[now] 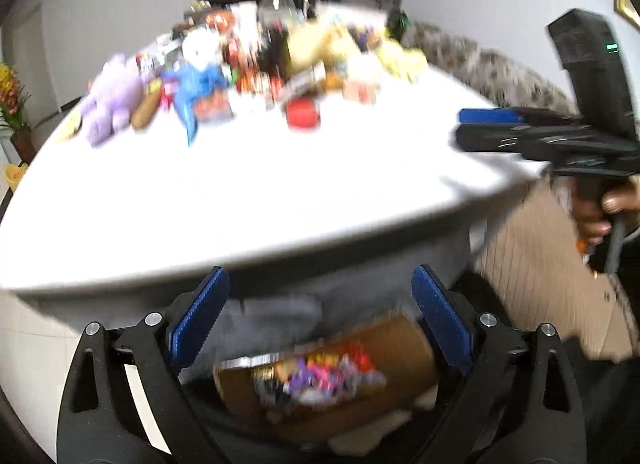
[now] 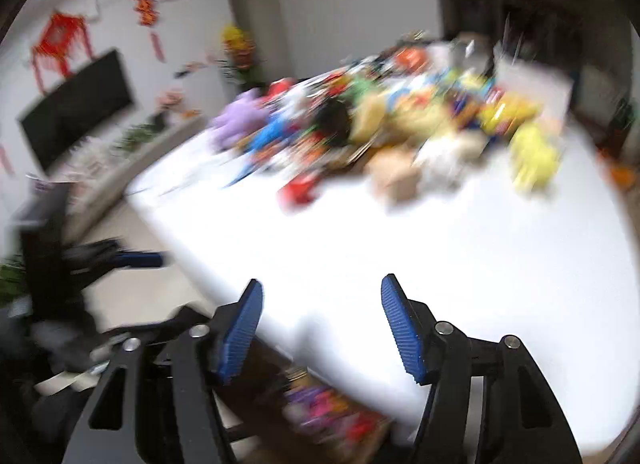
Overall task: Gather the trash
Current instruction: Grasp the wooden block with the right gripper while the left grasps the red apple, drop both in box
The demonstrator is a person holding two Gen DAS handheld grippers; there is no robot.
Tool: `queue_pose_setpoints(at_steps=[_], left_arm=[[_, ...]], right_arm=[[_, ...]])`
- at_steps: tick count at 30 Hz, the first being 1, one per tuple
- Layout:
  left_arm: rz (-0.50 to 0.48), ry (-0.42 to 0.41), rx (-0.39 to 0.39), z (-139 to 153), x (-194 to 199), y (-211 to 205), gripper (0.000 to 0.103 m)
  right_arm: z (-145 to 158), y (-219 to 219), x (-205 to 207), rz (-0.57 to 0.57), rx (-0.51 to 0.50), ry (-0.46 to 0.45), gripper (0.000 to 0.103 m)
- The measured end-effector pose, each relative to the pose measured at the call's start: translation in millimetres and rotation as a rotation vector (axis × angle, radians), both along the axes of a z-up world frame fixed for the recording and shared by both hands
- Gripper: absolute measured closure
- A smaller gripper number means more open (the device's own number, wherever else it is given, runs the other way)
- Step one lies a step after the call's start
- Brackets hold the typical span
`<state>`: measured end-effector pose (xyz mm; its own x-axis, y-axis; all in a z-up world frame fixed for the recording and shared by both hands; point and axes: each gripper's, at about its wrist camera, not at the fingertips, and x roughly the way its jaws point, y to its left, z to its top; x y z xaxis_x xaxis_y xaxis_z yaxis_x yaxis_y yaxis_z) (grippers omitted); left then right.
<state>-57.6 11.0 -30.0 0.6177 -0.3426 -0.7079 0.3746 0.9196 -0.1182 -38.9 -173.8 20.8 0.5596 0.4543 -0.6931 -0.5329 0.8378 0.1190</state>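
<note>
So both our tongs are hanging slack with nothing in them: the left tongs (image 1: 320, 320) gape wide right over the cardboard box (image 1: 324, 380) sitting on the floor just under the tabletop (image 1: 280, 191) edge, and the right tongs (image 2: 322, 328) are parted over the near rim of the tabletop, nothing between the blue pads (image 2: 400, 328).

The box already has a heap of colourful wrappers (image 1: 320, 380) in it, so we reckon this is a drop-off done and the next pick comes from the pile of clutter (image 1: 256, 59) at the far side of the tabletop. Best bet: go for a loose piece near the pile's front, like the red thing (image 1: 303, 113), and skip the purple plush (image 1: 110, 99), which doesn't look like trash.

Honestly both views are smeared with blur, so we can't tell wrappers from toys in that pile, and the box's near side is cut off by the tongs.
</note>
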Motion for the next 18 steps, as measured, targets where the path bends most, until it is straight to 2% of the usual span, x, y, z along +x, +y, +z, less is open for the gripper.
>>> queue_pose_setpoints(at_steps=[3, 6, 9, 11, 12, 15, 18], left_arm=[[0.021, -0.04, -0.02, 17, 16, -5, 0.013], [0.049, -0.072, -0.01, 29, 31, -11, 0.013], [0.065, -0.079, -0.009, 31, 48, -20, 0.013], [0.079, -0.064, 0.001, 29, 66, -27, 0.013], [0.081, -0.055, 0.0, 26, 73, -29, 0.013], [0.105, -0.006, 0.0, 19, 93, -37, 0.013], [0.123, 0.031, -0.003, 15, 108, -44, 0.013]], right_arm=[[6, 5, 43, -0.024, -0.01, 0.009, 0.043], [-3, 9, 79, -0.059, -0.064, 0.02, 0.043], [-18, 9, 113, -0.074, -0.056, 0.076, 0.044], [-27, 13, 129, -0.074, -0.071, 0.09, 0.05], [-25, 12, 132, -0.072, -0.041, 0.094, 0.059], [-20, 10, 131, -0.081, -0.024, 0.088, 0.063], [-8, -10, 114, -0.1, 0.06, 0.093, 0.063]])
